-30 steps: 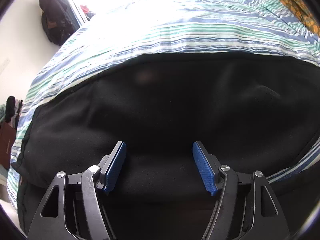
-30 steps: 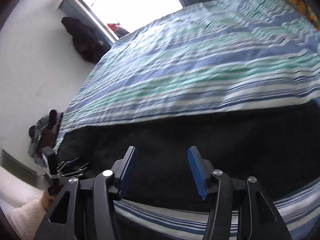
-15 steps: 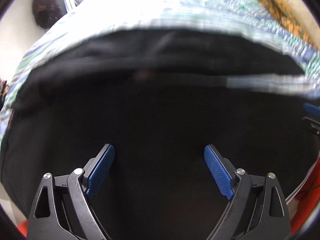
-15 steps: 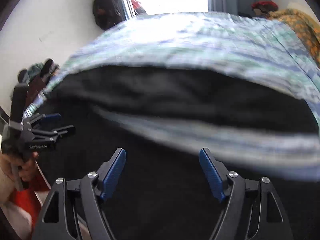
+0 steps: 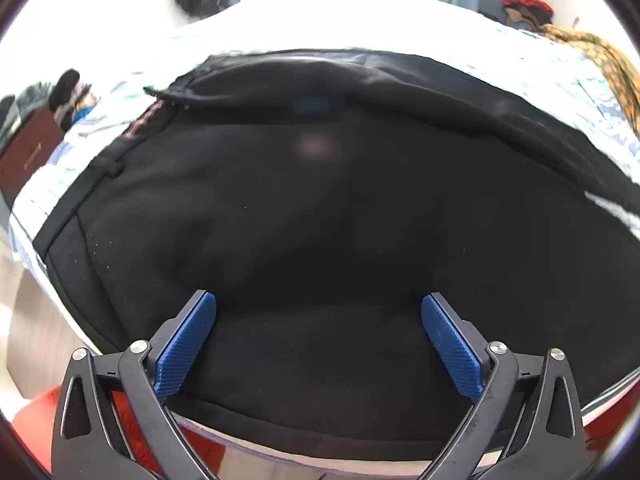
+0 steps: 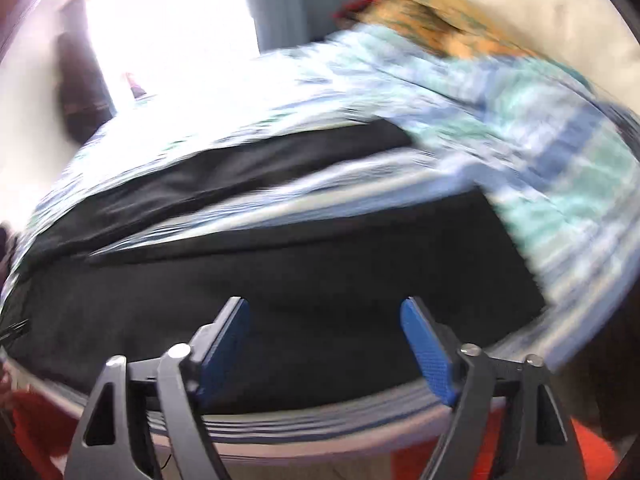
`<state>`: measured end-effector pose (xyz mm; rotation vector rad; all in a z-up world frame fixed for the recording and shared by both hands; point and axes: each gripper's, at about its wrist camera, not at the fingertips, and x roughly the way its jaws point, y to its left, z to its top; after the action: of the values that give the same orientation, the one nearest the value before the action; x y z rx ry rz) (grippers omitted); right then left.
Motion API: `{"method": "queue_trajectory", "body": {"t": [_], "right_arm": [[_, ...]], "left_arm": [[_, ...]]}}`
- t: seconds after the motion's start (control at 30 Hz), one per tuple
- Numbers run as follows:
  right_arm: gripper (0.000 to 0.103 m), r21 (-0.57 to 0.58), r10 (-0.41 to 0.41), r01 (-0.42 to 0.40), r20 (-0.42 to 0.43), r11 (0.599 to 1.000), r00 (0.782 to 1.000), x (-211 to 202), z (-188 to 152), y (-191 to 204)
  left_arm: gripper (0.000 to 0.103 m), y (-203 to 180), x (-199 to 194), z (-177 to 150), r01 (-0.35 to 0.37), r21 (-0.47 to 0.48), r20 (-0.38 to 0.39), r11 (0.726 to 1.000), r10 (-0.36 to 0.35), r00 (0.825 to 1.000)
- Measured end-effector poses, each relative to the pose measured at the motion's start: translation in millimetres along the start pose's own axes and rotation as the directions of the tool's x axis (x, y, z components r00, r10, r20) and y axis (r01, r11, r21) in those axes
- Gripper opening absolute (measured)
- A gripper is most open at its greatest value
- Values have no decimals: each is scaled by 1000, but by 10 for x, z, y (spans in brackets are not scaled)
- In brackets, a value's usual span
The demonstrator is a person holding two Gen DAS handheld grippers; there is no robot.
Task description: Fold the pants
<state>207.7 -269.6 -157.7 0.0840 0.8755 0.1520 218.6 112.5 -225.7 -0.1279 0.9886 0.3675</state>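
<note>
Black pants [image 5: 320,208] lie spread flat on a bed with a blue, green and white striped cover [image 5: 552,72]. In the left wrist view the waistband with a red-lettered label [image 5: 144,120] is at the upper left. My left gripper [image 5: 318,312] is open and empty, just above the near part of the pants. In the right wrist view, which is motion-blurred, two black legs [image 6: 320,264] run across the bed with a strip of cover between them. My right gripper [image 6: 324,316] is open and empty over the near leg.
A patterned orange cloth [image 5: 600,64] lies at the far right of the bed. A brown cabinet [image 5: 24,156] with items on it stands at the left. A bright window [image 6: 168,28] and a dark bag are beyond the bed. Something red [image 6: 460,460] shows below the bed's near edge.
Both grippers have swung over the pants: the left now faces the waistband end, the right has moved toward the leg ends. The left jaws have opened wider. Nothing was gripped.
</note>
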Motion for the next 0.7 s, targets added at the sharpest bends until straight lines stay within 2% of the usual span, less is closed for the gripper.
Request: {"method": "queue_trajectory", "body": {"t": [0.1, 0.13, 0.17, 0.27, 0.43, 0.7], "right_arm": [[90, -49, -30, 25, -98, 998, 995, 346, -91, 328], [98, -45, -43, 38, -113, 998, 993, 424, -145, 327], [103, -49, -50, 45, -96, 998, 994, 458, -185, 350], [103, -72, -81, 74, -99, 995, 992, 516, -215, 381], [103, -78, -48, 40, -103, 996, 993, 584, -216, 274], [103, -97, -54, 45, -94, 994, 994, 557, -342, 321]], "left_arm": [[102, -26, -9, -12, -4, -4, 17, 1000, 4, 1000], [102, 10, -47, -8, 3, -2, 19, 1000, -3, 1000], [102, 3, -50, -15, 7, 2, 19, 1000, -7, 1000], [102, 29, -103, -22, 15, 1, 9, 1000, -15, 1000], [102, 34, -43, 8, 1, -5, 6, 1000, -1, 1000], [102, 68, 55, 80, -12, -6, -4, 1000, 12, 1000]]}}
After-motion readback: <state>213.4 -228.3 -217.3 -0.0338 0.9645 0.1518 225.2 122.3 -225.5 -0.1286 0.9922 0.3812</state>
